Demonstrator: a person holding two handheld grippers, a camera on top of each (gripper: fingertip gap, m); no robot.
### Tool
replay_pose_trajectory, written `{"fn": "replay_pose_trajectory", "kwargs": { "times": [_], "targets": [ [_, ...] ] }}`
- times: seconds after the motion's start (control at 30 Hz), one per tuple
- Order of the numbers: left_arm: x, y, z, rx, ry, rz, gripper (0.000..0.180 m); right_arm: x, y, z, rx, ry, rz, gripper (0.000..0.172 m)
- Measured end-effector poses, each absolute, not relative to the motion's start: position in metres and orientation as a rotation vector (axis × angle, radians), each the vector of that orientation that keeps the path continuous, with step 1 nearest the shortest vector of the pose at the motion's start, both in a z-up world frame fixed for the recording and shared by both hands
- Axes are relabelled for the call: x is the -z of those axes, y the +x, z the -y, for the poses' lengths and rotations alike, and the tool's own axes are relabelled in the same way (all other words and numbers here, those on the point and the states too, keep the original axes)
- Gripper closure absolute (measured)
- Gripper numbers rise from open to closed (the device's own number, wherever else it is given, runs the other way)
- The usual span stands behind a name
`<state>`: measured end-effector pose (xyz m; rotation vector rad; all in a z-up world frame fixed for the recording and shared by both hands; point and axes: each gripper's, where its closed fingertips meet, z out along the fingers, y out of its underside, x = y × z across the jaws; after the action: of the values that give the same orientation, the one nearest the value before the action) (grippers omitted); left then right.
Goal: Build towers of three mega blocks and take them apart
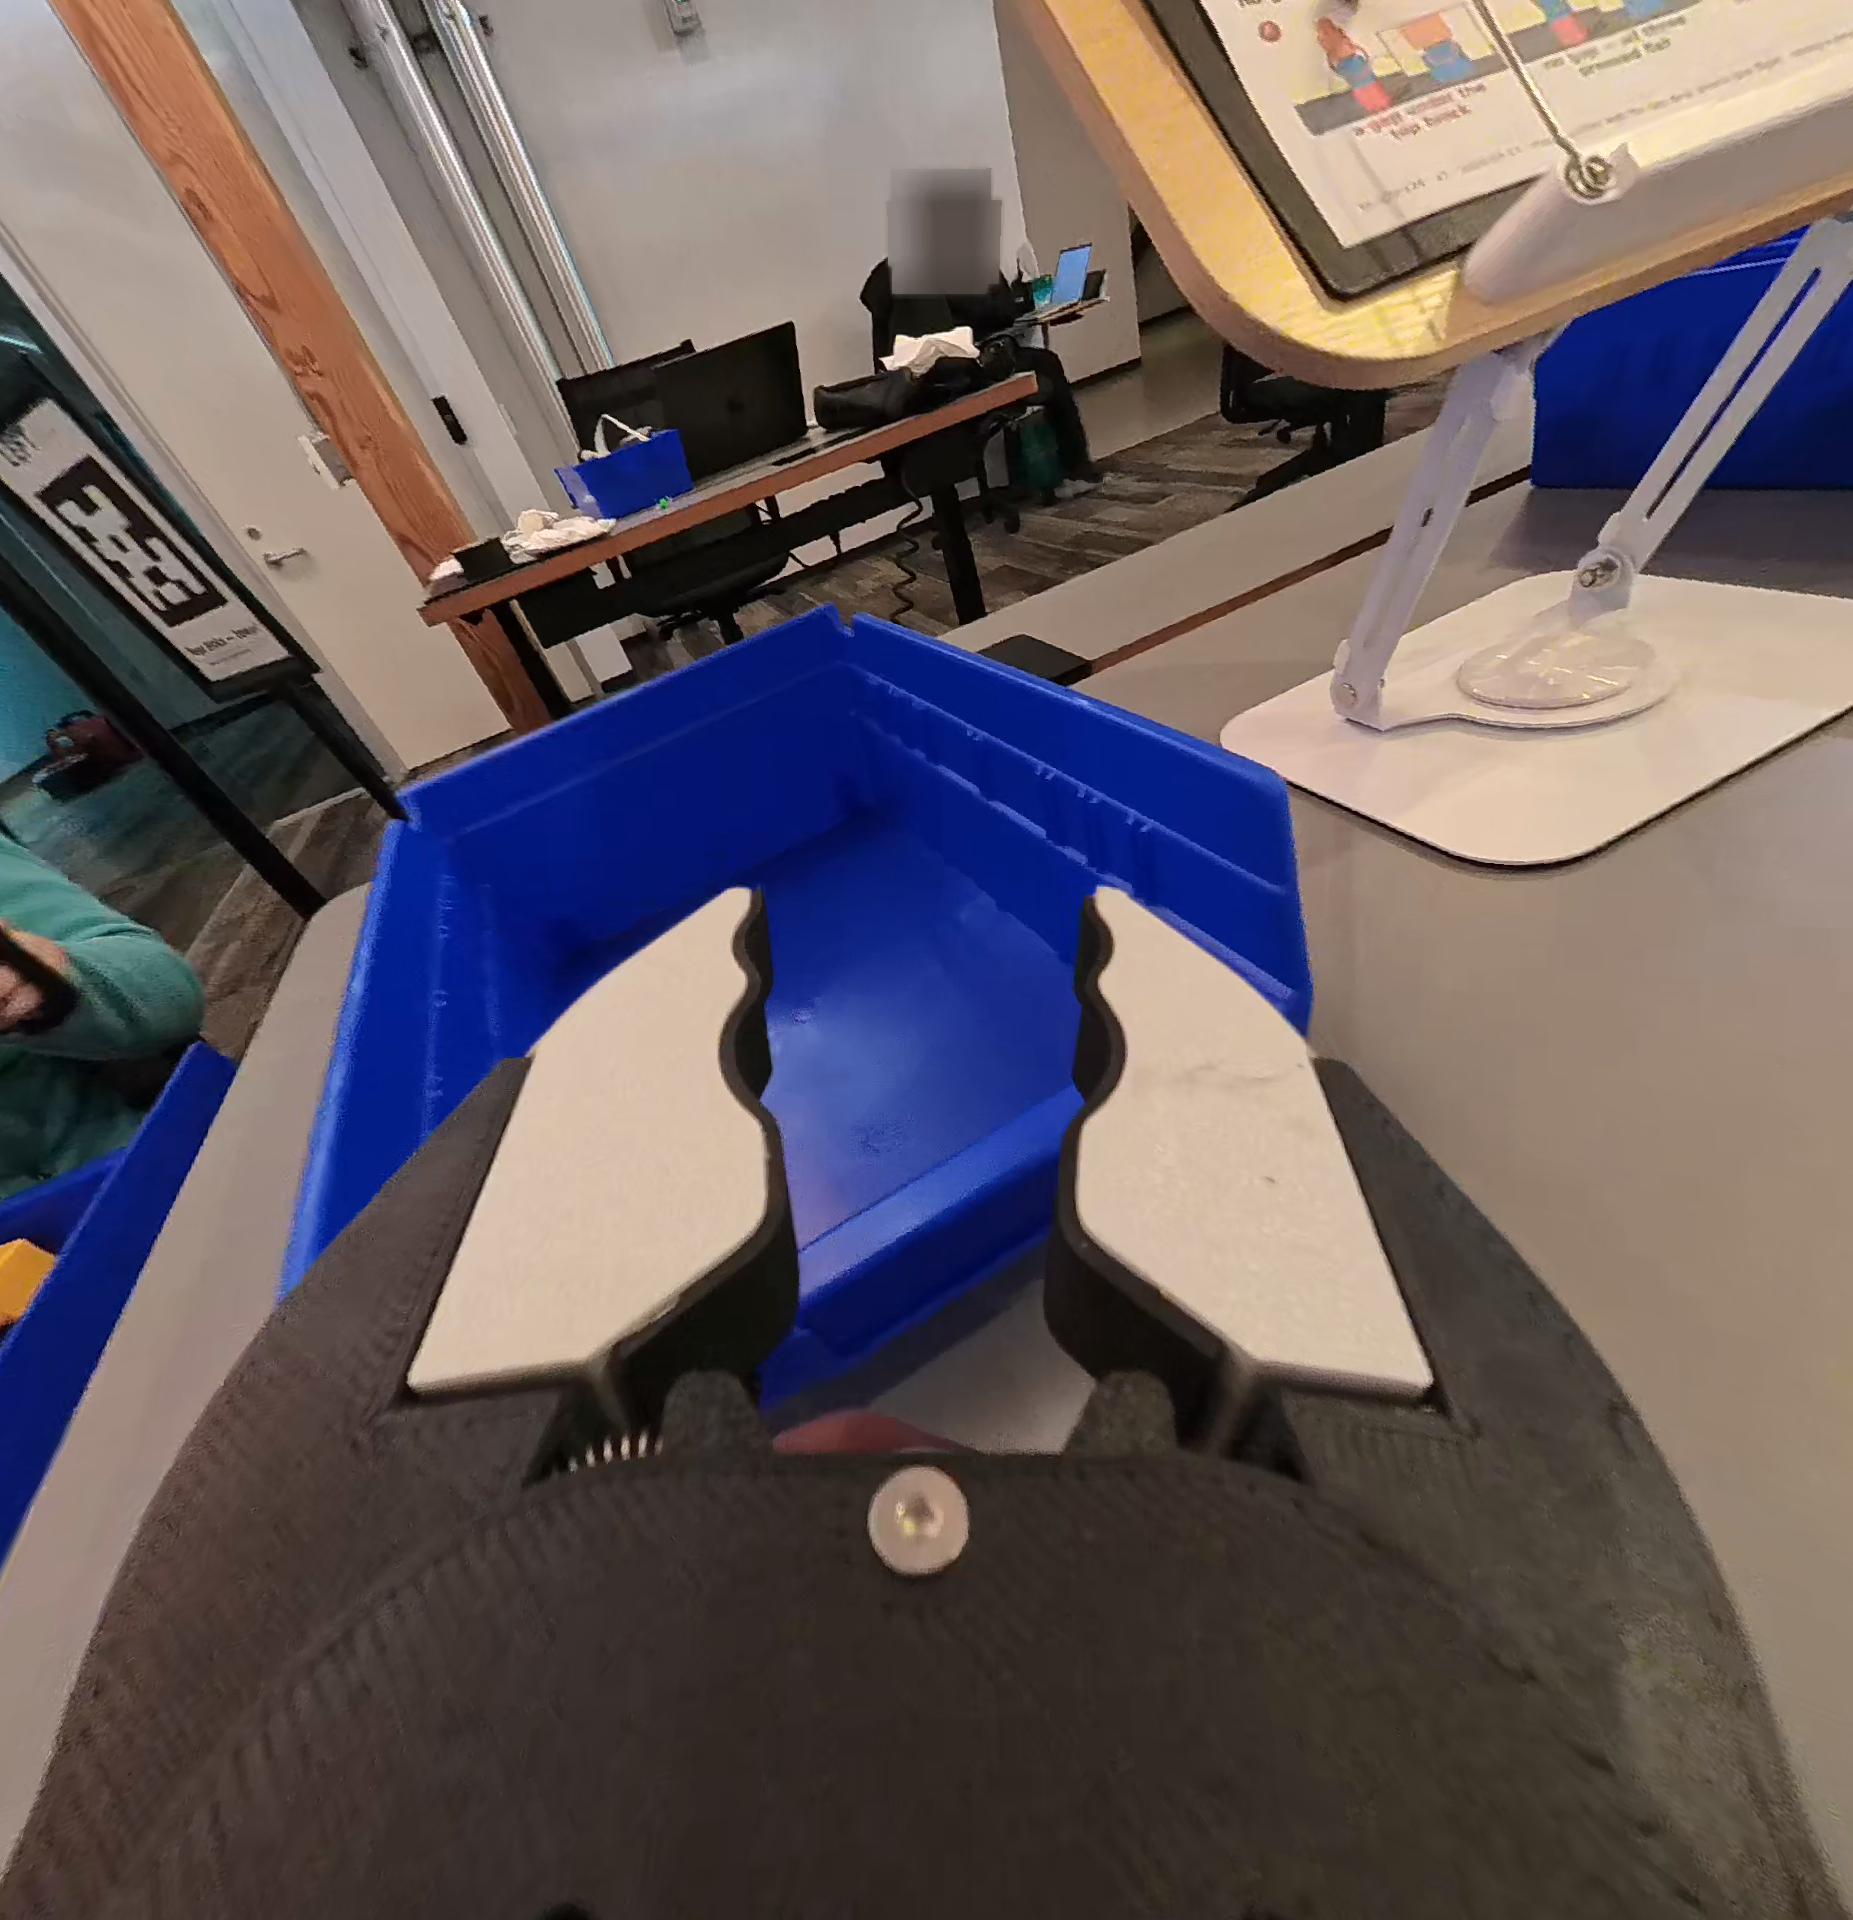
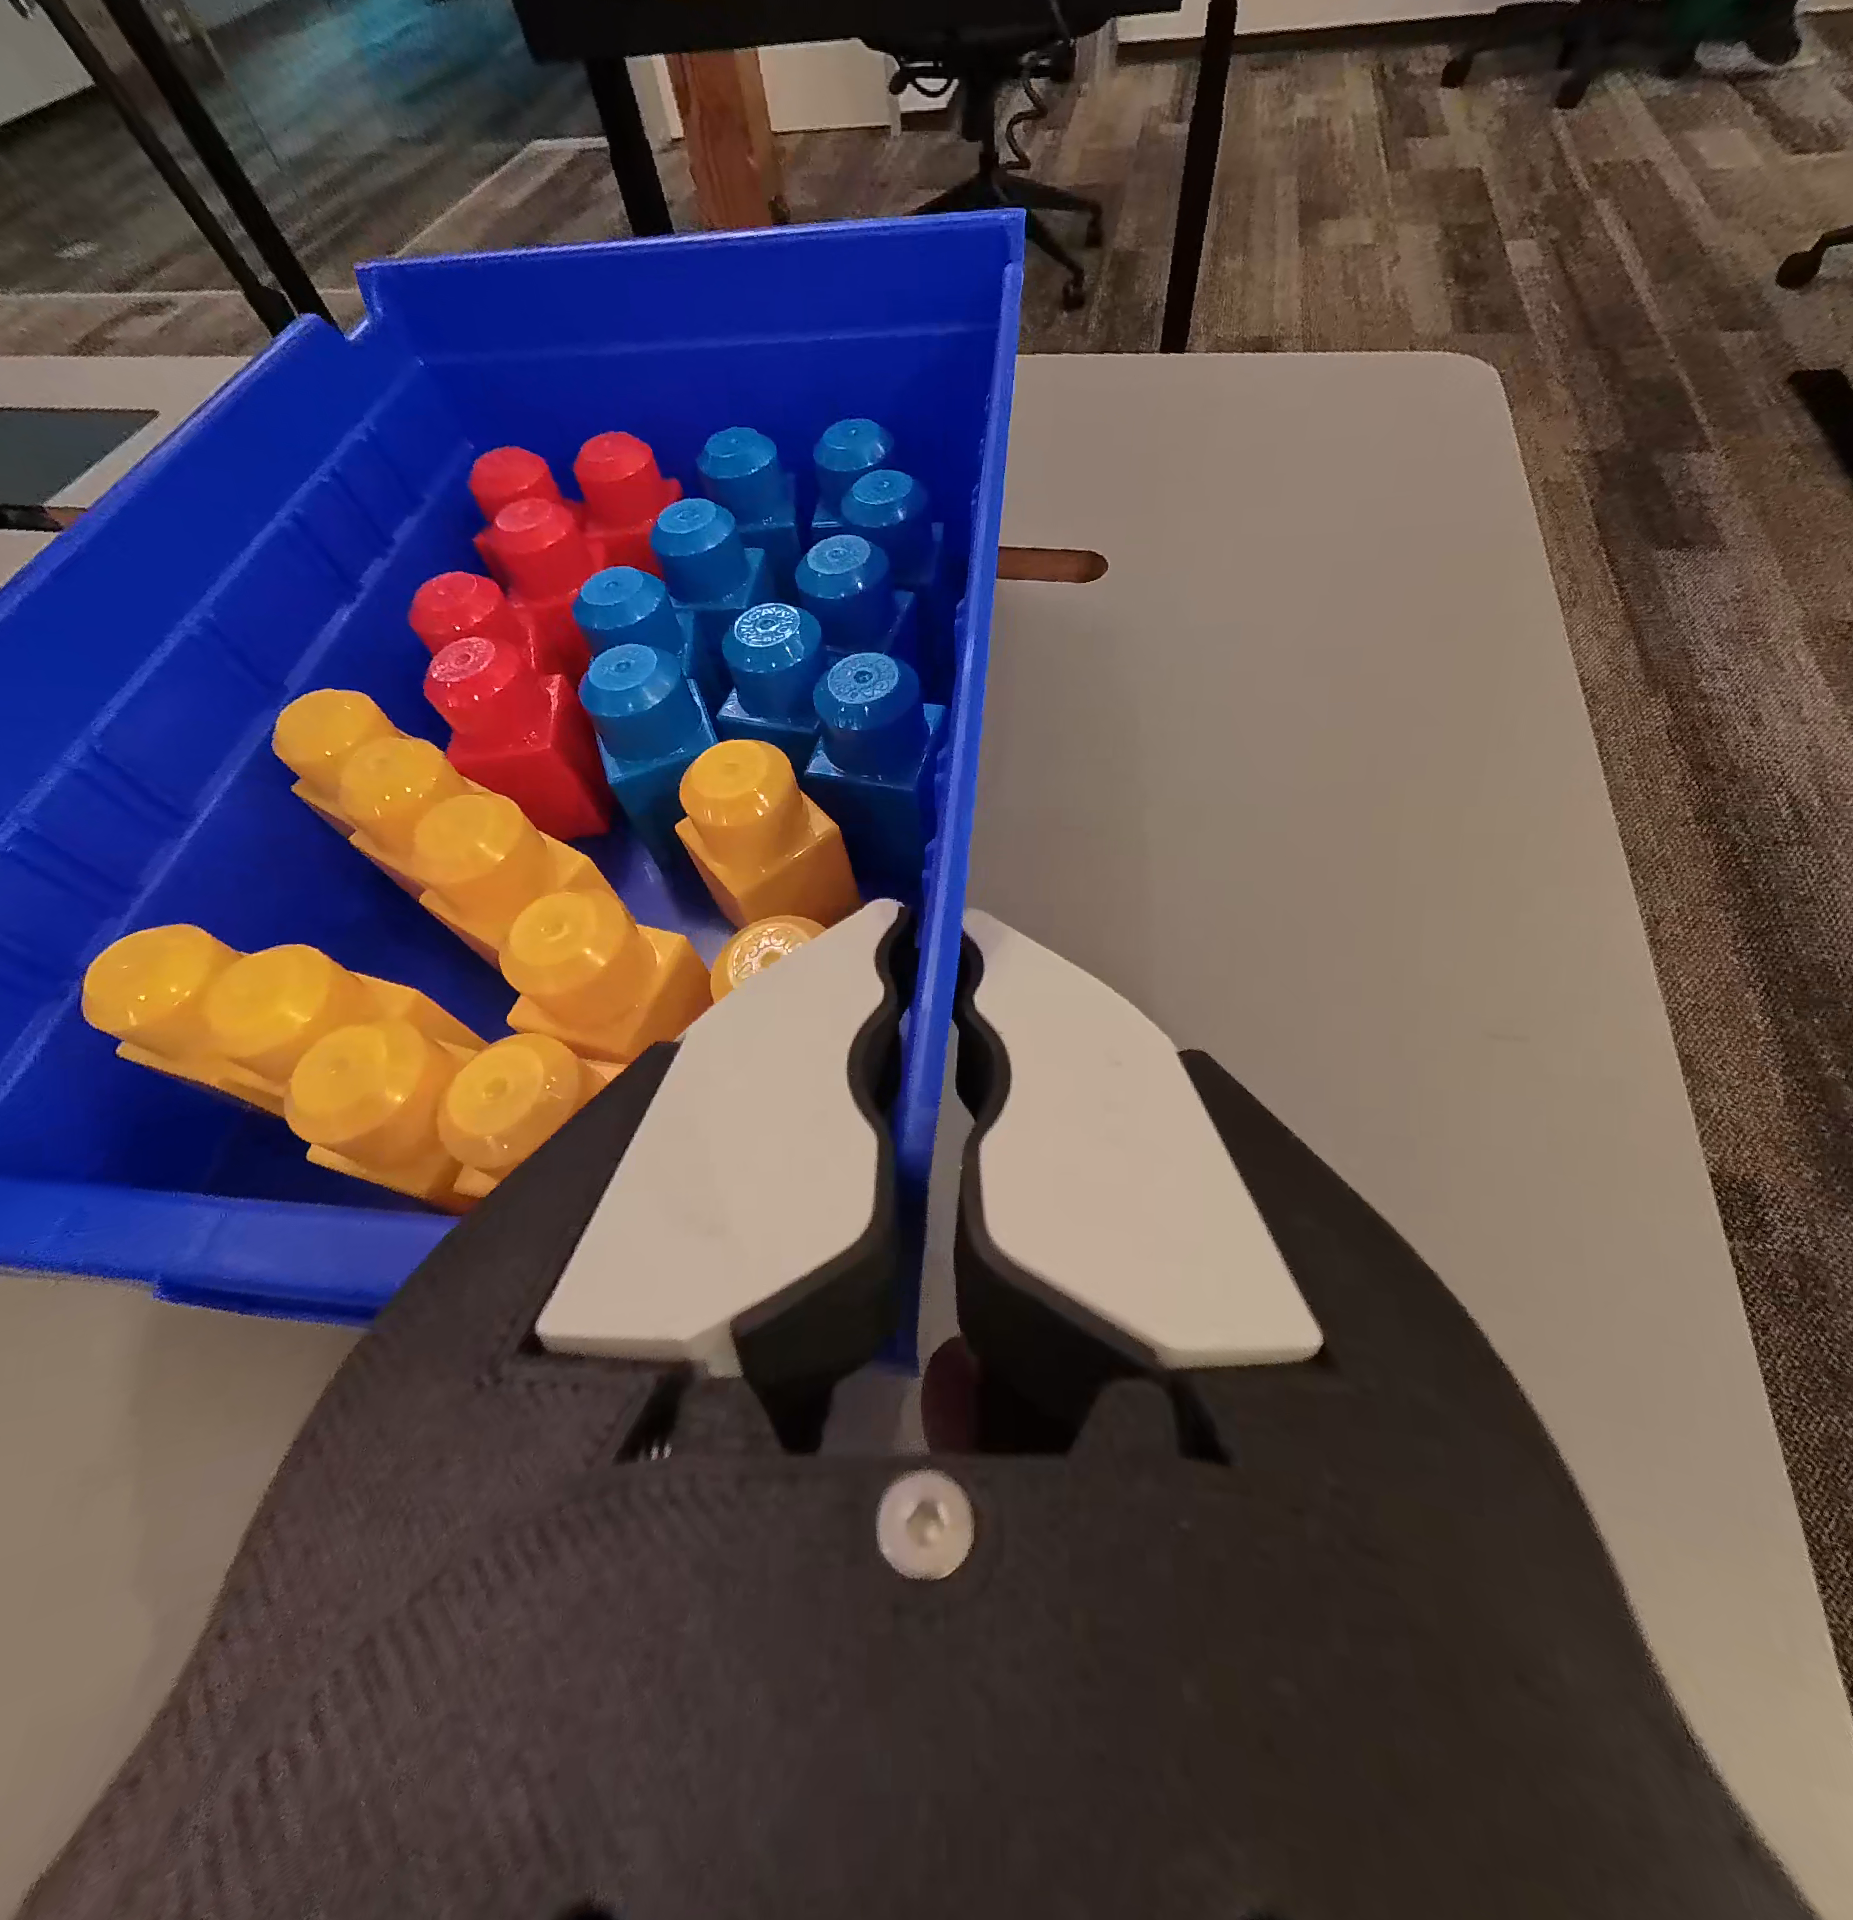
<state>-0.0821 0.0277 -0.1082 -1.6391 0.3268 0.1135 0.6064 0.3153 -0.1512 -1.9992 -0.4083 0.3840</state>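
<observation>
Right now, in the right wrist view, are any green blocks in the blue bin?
No: the blue bin holds only red blocks, blue blocks and yellow blocks.

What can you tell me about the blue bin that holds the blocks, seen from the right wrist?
The blue bin is an open, rectangular box that looks like glossy plastic, with ribbed inner walls. It stands upright on the grey table and holds red, blue and yellow blocks. The right gripper is closed on its right wall, one finger inside the bin, one outside.
</observation>
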Motion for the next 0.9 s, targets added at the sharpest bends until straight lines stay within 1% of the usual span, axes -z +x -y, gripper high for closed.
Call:
{"fn": "replay_pose_trajectory", "kwargs": {
  "times": [0.1,0.13,0.17,0.2,0.23,0.33,0.4,0.47,0.57,0.63,0.7,0.9],
  "targets": [
    [0.099,-0.098,-0.025,-0.156,-1.623,-0.289,0.124,0.152,0.606,-0.318,-0.386,-2.01,0.413,0.166],
    [0.097,-0.106,-0.025,-0.169,-1.624,-0.266,0.123,0.154,0.606,-0.319,-0.392,-2.03,0.41,0.16],
    [0.093,-0.115,-0.023,-0.171,-1.62,-0.24,0.122,0.156,0.607,-0.32,-0.394,-2.047,0.402,0.149],
    [0.09,-0.125,-0.022,-0.179,-1.618,-0.216,0.121,0.157,0.605,-0.321,-0.422,-2.058,0.404,0.151],
    [0.088,-0.135,-0.021,-0.202,-1.622,-0.192,0.118,0.157,0.601,-0.32,-0.462,-2.061,0.413,0.157],
    [0.082,-0.168,-0.017,-0.251,-1.631,-0.107,0.113,0.157,0.599,-0.32,-0.483,-2.064,0.424,0.159],
    [0.08,-0.19,-0.014,-0.28,-1.652,-0.045,0.105,0.157,0.602,-0.322,-0.474,-2.065,0.408,0.166],
    [0.079,-0.21,-0.012,-0.291,-1.669,0.018,0.095,0.157,0.6,-0.322,-0.455,-2.071,0.433,0.167],
    [0.098,-0.225,-0.021,-0.242,-1.805,0.062,0.078,0.157,0.598,-0.321,-0.447,-2.074,0.453,0.168],
    [0.104,-0.225,-0.027,-0.204,-1.822,0.07,0.075,0.157,0.598,-0.32,-0.449,-2.073,0.46,0.168],
    [0.117,-0.222,-0.033,-0.181,-1.895,0.056,0.067,0.157,0.598,-0.319,-0.45,-2.071,0.464,0.168],
    [0.143,-0.202,-0.049,-0.058,-1.983,0.016,0.072,0.157,0.599,-0.317,-0.456,-2.071,0.47,0.167]
  ]
}}
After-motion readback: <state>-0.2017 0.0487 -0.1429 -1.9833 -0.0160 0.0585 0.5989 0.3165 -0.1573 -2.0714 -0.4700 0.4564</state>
